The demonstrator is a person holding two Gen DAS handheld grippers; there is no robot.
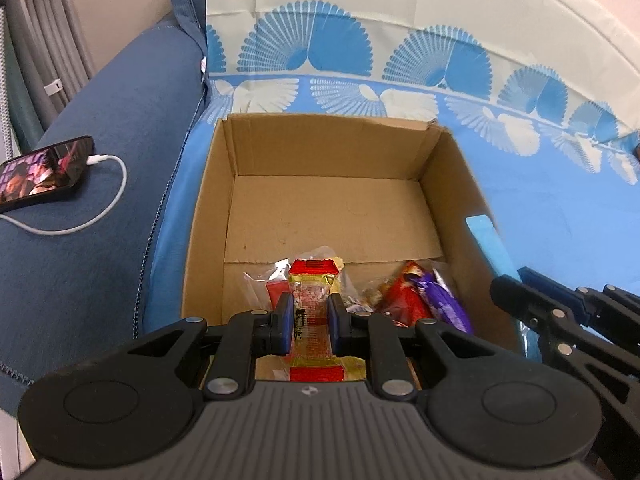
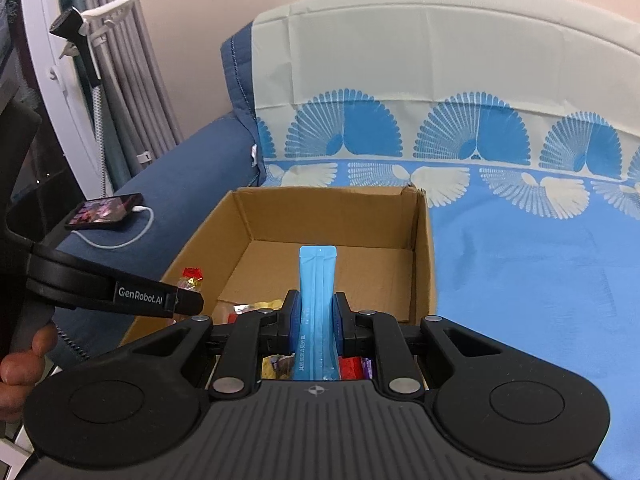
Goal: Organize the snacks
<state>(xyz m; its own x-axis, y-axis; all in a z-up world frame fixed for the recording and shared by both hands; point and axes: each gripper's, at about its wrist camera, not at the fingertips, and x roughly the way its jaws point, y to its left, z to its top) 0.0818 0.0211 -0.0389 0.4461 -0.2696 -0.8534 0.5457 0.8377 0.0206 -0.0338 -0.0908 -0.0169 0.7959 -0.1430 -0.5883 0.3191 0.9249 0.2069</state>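
Left gripper (image 1: 310, 316) clamped on a red-and-gold snack packet (image 1: 311, 304), blue pads pressed to both sides, packet lengthwise between the fingers, over the near end of the cardboard box (image 1: 332, 200). Right gripper (image 2: 316, 316) pinching a light blue stick sachet (image 2: 317, 280), upright, top end sticking out past the fingertips, over the same box (image 2: 320, 220).

Box open-topped, sitting on the blue fan-print sofa cover (image 1: 540, 208), far half of its floor bare. Loose snacks piled at near end: red wrapper (image 1: 408, 300), purple wrapper (image 1: 444, 300) just beside it, touching; clear-and-red packet (image 1: 272, 284) under the left gripper's load. More wrappers, yellow (image 2: 272, 364) and red (image 2: 348, 366), visible below right gripper in its own view.

Right gripper (image 1: 560, 320) also seen from left wrist view at right edge, beside the box wall, blue sachet (image 1: 490, 244) blurred there. Left gripper (image 2: 120, 296) in right wrist view at left, hand (image 2: 20, 364) on its handle.

Phone (image 1: 44, 172) with lit screen on dark blue sofa armrest (image 1: 100, 120), white charging cable (image 1: 100, 208) plugged in. Grey curtain (image 2: 120, 80) behind.
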